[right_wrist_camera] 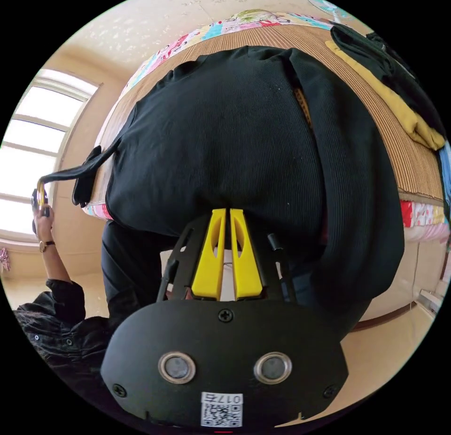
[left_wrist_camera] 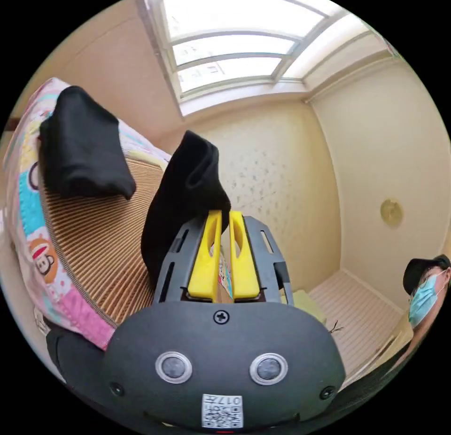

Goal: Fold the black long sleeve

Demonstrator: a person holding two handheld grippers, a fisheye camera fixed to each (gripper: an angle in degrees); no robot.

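The black long sleeve lies spread over the bed's woven mat, its lower part hanging over the bed's edge. My right gripper is shut on the body's edge near the middle. One sleeve stretches out to the side to my left gripper, held up in a hand. In the left gripper view, my left gripper is shut on that sleeve end, which bunches above the yellow jaws. More of the black garment rests on the mat behind.
A pile of yellow and dark clothes lies at the mat's far end. A patterned sheet edges the bed. A bright window and cream walls stand behind; a person is at the side.
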